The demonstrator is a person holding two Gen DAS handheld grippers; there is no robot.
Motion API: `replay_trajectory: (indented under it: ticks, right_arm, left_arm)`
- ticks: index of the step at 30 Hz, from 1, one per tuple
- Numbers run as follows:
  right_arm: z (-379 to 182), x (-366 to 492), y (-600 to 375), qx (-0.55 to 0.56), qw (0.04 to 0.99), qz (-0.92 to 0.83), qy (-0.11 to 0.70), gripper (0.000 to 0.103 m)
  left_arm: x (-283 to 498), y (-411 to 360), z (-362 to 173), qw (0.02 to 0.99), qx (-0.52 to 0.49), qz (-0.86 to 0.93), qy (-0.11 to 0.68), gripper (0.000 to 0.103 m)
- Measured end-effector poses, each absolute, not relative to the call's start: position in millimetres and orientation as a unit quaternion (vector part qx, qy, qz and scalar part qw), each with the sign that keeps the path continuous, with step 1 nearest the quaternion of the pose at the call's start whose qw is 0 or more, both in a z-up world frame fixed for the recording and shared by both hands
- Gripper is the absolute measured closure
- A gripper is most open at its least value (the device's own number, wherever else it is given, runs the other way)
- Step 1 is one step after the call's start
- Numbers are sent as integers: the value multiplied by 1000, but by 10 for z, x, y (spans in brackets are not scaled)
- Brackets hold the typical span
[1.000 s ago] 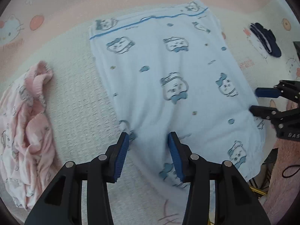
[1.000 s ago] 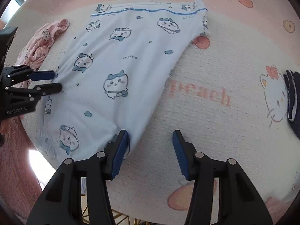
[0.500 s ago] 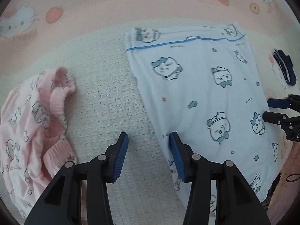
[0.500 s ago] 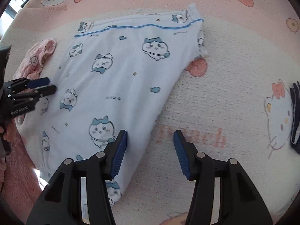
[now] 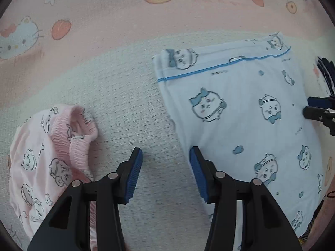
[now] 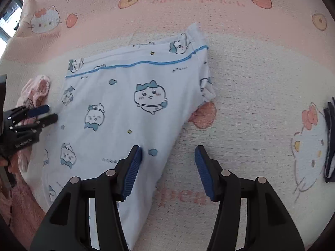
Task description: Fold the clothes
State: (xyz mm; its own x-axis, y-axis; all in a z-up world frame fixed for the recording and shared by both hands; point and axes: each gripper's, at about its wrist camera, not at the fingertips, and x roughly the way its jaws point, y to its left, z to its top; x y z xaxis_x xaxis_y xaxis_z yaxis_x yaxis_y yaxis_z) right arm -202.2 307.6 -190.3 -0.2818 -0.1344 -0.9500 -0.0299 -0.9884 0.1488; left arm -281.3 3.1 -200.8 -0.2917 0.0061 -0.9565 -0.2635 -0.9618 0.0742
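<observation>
Now the biggest thing in view is the pink and cream cartoon-print blanket [image 6: 251, 79] that covers the whole working area, and on it lies the pale blue cartoon-print garment [image 6: 129, 108], spread flat. A second ago both grippers stood low at its near end, the left one with cloth between its jaws; since then both have travelled up along the garment toward its blue-striped band, and the cloth now lies smooth with nothing lifted. My reading is that a smoothing or laying-out pass has just ended and the next fold is about to be set up.

The garment's long axis runs from the striped band [image 6: 136, 63] at the far end down toward the near edge of the blanket, slanting a little to the left in the right wrist view. The band points away from the cameras; the narrower near end passes out of sight under the grippers.

The left gripper [image 5: 165, 173] hovers over bare blanket just off the garment's left edge, its jaws widening and nothing between them. The right gripper [image 6: 168, 167] straddles the garment's right edge, jaws moderately wide, one jaw above the cloth and the other above blanket, gripping nothing.

A crumpled pink garment [image 5: 52, 146] waits to the left, apart from the blue one. A small dark folded item [image 6: 329, 138] lies at the far right.
</observation>
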Motion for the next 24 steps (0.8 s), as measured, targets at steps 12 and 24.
replay_trajectory:
  ticks: [12, 24]
  right_arm:
    - [-1648, -2602, 3722, 567, -26, -818, -95, 48]
    - [-1747, -3346, 3465, 558, -12, -827, -61, 48]
  left_arm:
    - [-3539, 483, -1911, 102, -529, 840, 68, 50]
    - [-3535, -87, -2108, -18, -548, 831, 95, 48]
